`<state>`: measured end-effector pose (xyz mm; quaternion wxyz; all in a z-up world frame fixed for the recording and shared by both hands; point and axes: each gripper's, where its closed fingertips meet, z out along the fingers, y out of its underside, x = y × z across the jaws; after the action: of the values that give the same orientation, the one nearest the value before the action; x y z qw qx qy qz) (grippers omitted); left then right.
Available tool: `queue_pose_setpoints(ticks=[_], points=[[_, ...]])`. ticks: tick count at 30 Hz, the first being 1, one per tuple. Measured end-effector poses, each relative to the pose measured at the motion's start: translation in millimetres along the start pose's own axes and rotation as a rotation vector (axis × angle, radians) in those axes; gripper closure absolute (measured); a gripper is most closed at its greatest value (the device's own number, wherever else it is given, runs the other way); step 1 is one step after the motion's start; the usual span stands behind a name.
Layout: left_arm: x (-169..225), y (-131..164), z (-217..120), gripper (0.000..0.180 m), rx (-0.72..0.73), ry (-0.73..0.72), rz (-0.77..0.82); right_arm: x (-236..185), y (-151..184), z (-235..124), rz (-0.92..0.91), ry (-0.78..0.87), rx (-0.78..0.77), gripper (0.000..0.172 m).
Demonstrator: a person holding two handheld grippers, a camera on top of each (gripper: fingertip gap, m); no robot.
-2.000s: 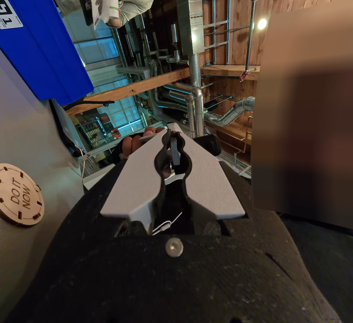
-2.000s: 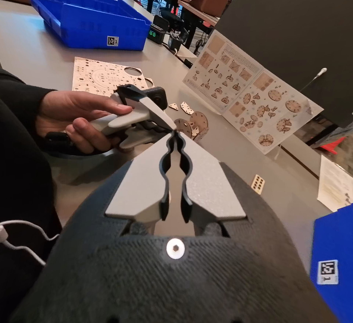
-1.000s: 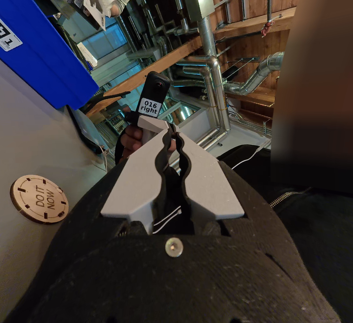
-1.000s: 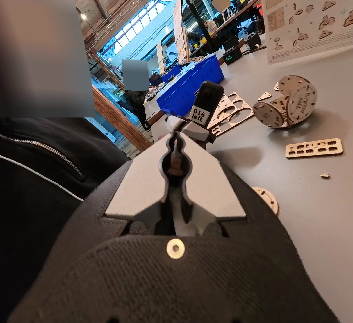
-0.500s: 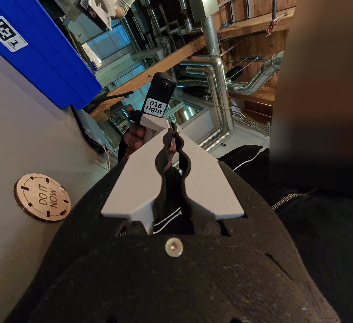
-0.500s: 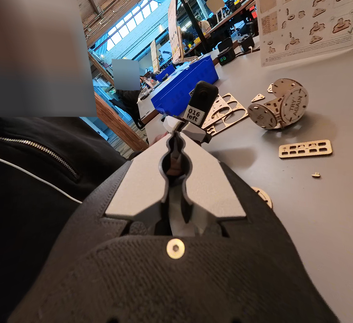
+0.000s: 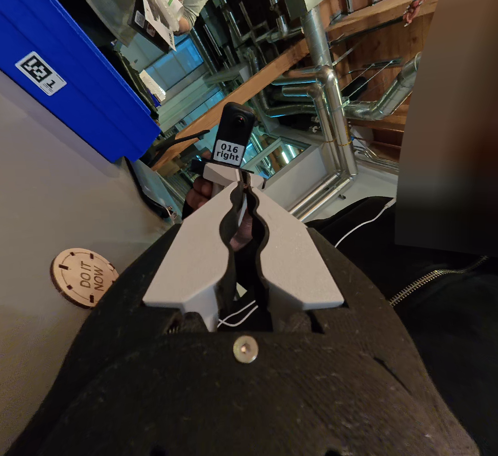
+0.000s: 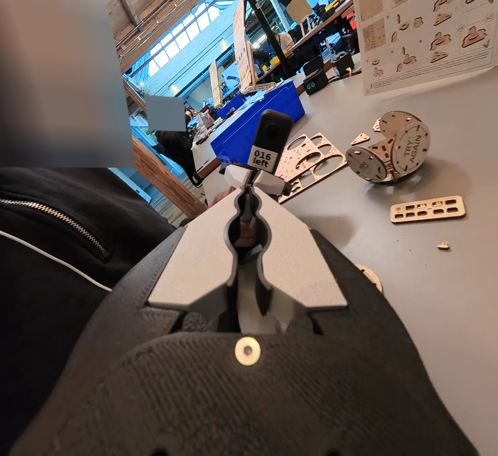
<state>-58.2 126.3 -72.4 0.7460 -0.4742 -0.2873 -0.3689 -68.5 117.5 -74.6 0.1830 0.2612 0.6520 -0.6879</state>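
— What lay around them, left to right?
— A blue plastic bin (image 8: 242, 130); a cut-out plywood sheet (image 8: 310, 157); a round wooden drum model (image 8: 388, 149); a slotted wooden strip (image 8: 428, 209), all on the grey table (image 8: 404, 294).
— And the grippers?
— Left gripper (image 7: 244, 187) and right gripper (image 8: 246, 189) met tip to tip, both closed; each camera bore a white label.

matt grey table (image 8: 404, 335); pale wooden disc (image 7: 83, 281).

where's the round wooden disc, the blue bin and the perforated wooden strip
round wooden disc (image 7: 84, 278), left wrist view, middle of its engraved face
blue bin (image 7: 80, 71), left wrist view, its side wall
perforated wooden strip (image 8: 428, 209), right wrist view, centre of the strip
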Motion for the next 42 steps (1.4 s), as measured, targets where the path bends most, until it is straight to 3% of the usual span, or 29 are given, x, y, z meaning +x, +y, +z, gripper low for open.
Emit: queue_pose_setpoints(ticks=[12, 19, 26, 33, 42], points=[[-4.5, -4.8, -4.5, 0.18, 0.022, -0.081, 0.076, 3.0, -5.1, -1.1, -0.105, 0.066, -0.006, 0.169], [1.0, -4.3, -3.5, 0.18, 0.03, -0.018, 0.025, 5.8, -4.3, 0.8, -0.215, 0.103, -0.048, 0.167], [0.5, -1.7, -4.5, 0.18, 0.025, 0.039, -0.065, 4.1, 1.4, -7.1, -0.498, 0.076, -0.196, 0.162], [-0.5, 2.7, -2.3, 0.18, 0.003, 0.048, -0.091, 4.6, 8.0, -3.9, -0.95, 0.142, -0.38, 0.165], [-2.0, 3.6, -1.9, 0.18, -0.001, 0.054, -0.117, 4.6, 8.8, -2.1, -1.001, 0.127, -0.417, 0.17]])
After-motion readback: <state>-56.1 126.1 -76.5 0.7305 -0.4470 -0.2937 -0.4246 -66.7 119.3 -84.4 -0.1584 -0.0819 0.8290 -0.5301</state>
